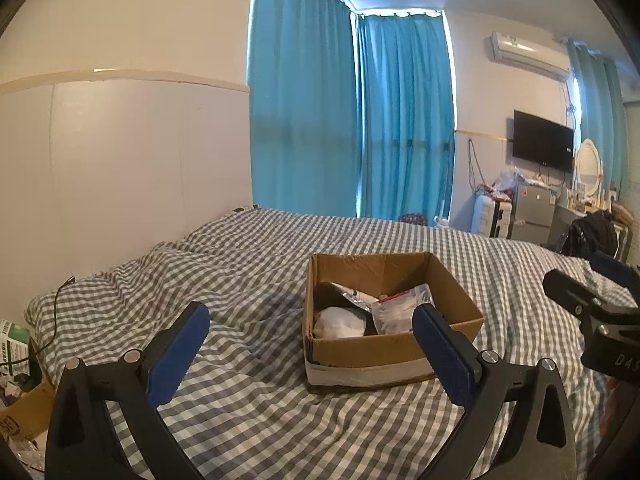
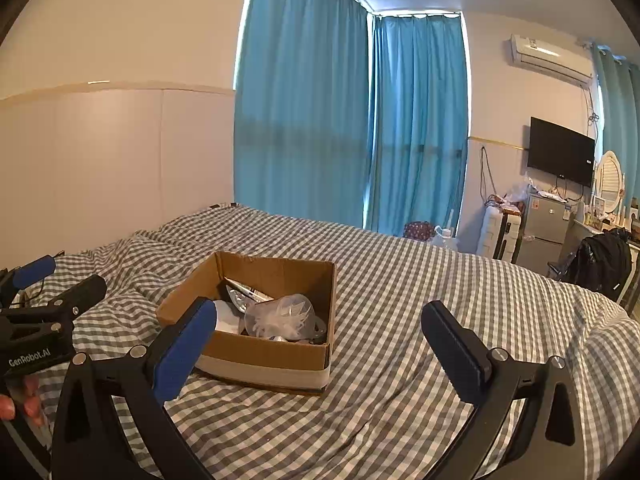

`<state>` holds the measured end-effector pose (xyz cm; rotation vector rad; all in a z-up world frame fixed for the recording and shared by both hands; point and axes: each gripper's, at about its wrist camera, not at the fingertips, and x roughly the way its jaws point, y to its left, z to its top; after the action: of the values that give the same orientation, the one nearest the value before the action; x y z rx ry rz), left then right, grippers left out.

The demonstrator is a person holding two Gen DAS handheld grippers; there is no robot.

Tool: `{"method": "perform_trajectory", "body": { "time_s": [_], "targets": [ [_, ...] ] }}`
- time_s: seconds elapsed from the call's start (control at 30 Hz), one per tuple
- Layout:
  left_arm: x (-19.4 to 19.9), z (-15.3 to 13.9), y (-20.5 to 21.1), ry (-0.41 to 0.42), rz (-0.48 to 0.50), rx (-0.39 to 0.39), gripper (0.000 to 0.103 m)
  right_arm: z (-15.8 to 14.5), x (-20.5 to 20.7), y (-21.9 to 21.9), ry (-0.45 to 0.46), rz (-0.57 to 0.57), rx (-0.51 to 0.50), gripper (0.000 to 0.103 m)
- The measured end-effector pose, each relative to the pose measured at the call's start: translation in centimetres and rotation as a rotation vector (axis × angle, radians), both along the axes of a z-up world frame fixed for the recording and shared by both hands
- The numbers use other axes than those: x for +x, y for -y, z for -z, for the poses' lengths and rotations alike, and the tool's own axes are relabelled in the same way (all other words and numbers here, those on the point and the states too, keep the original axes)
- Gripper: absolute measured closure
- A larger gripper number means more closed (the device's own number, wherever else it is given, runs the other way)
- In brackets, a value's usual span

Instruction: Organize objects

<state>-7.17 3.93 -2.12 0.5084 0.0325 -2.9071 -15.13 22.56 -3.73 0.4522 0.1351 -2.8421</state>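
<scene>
An open cardboard box stands on the grey checked bed; it also shows in the right wrist view. Inside lie a white bundle, a silver foil pack and clear plastic bags, the bags also showing in the right wrist view. My left gripper is open and empty, above the bed just in front of the box. My right gripper is open and empty, to the right of the box. Each gripper appears at the edge of the other's view, the right one and the left one.
The checked bedspread is wrinkled. A white panelled wall runs along the left, blue curtains behind. A black cable and boxes lie at the bed's left end. A fridge, suitcase, TV and black backpack stand at far right.
</scene>
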Motion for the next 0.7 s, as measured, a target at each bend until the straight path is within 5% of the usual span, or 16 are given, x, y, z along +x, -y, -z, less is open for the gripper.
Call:
{"method": "perform_trajectory", "body": {
  "time_s": [0.7],
  "targets": [
    [-0.16,0.12,0.16,0.012,-0.003,0.005,0.000,0.82,-0.41,0.39,0.031,-0.001,0.008,0.000]
  ]
}}
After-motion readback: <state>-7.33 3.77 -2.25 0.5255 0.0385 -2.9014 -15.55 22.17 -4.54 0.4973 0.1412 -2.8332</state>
